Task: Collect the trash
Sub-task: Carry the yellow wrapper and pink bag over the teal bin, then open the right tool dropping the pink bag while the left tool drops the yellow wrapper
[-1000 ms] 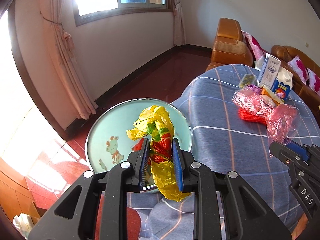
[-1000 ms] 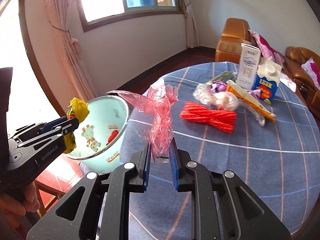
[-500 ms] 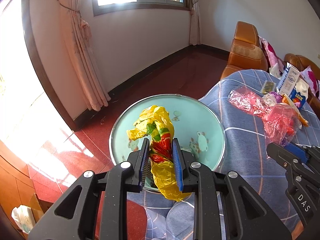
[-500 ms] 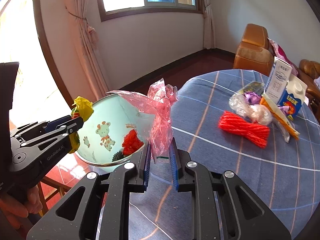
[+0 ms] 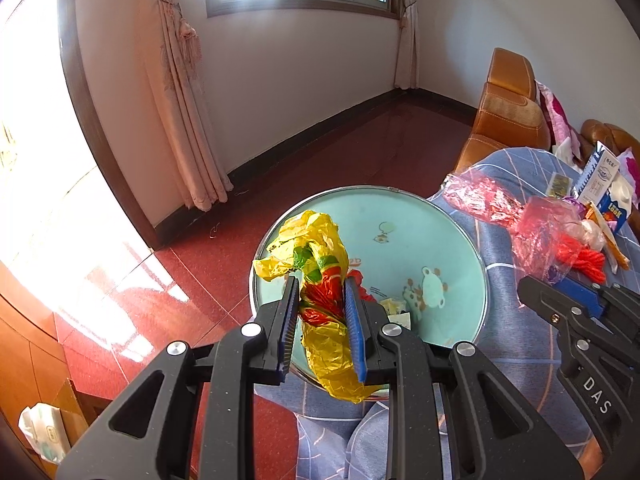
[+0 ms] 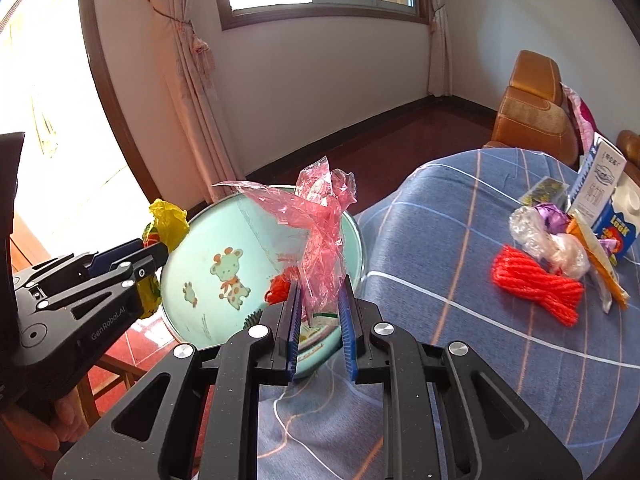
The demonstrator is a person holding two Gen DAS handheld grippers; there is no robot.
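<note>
My left gripper [image 5: 321, 322] is shut on a crumpled yellow, red and green wrapper [image 5: 320, 264] and holds it above the near rim of a light teal basin [image 5: 424, 240] with cartoon animals. My right gripper [image 6: 320, 320] is shut on a thin pink plastic bag [image 6: 316, 224] and holds it over the right side of the same basin [image 6: 208, 248]. The basin holds some red scraps [image 6: 278, 290]. The left gripper [image 6: 132, 260] shows in the right wrist view, and the right gripper [image 5: 560, 296] in the left wrist view.
The table has a blue checked cloth [image 6: 460, 240]. On it lie a red string bundle [image 6: 536, 288], clear and purple wrappers [image 6: 540, 228], an orange packet [image 6: 600, 264] and milk cartons [image 6: 608, 204]. An orange sofa [image 6: 532, 112] stands behind. A red tiled floor [image 5: 168, 272] lies below.
Both grippers have moved left toward the basin with their trash. The basin now sits more centrally under them and the table items have shifted to the right edge.
</note>
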